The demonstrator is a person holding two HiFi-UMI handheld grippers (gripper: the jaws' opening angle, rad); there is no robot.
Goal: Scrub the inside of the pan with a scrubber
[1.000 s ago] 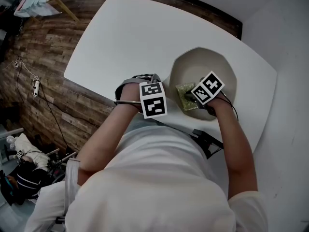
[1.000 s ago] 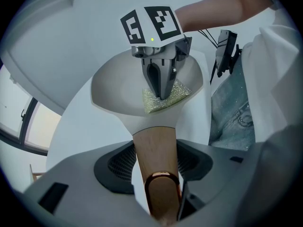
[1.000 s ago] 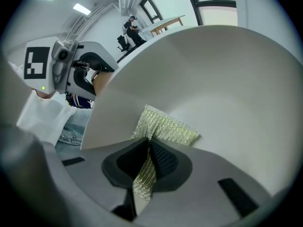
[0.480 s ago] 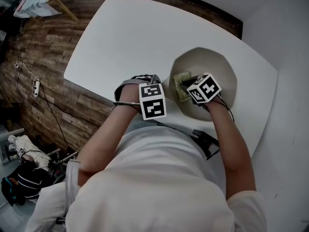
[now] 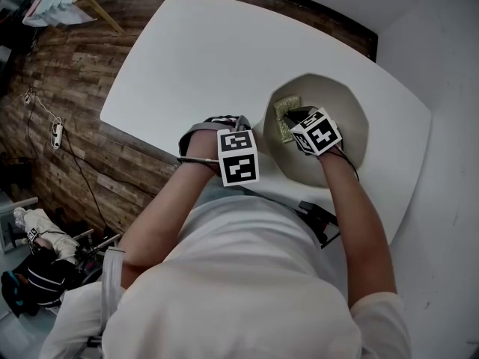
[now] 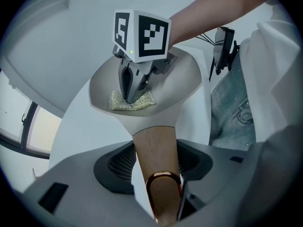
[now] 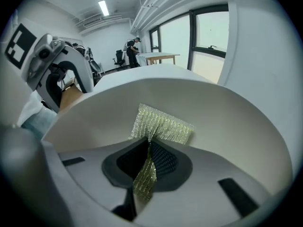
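Note:
A cream pan point(image 5: 352, 103) sits on the white table point(image 5: 194, 58). Its wooden handle point(image 6: 156, 150) runs back between the jaws of my left gripper point(image 6: 158, 174), which is shut on it. In the head view that gripper point(image 5: 224, 126) stands just left of the pan and hides the handle. My right gripper point(image 5: 293, 118) points down inside the pan, shut on a glittery yellow-green scrubber point(image 5: 283, 120). The scrubber point(image 7: 163, 124) is pinched at its edge and pressed against the pan's inner wall point(image 7: 227, 112) on the left side. The left gripper view shows the scrubber point(image 6: 135, 100) lying flat under the right gripper point(image 6: 129, 96).
The table's near edge point(image 5: 150, 137) runs just left of my left hand, with wood-look floor point(image 5: 67, 126) beyond it. A black device point(image 5: 322, 219) hangs at the person's waist below the pan. A cable and socket point(image 5: 54, 129) lie on the floor.
My right gripper has slid the scrubber from the near side of the pan up and left along the inner wall, turning as it went. The left gripper and the pan have stayed still.

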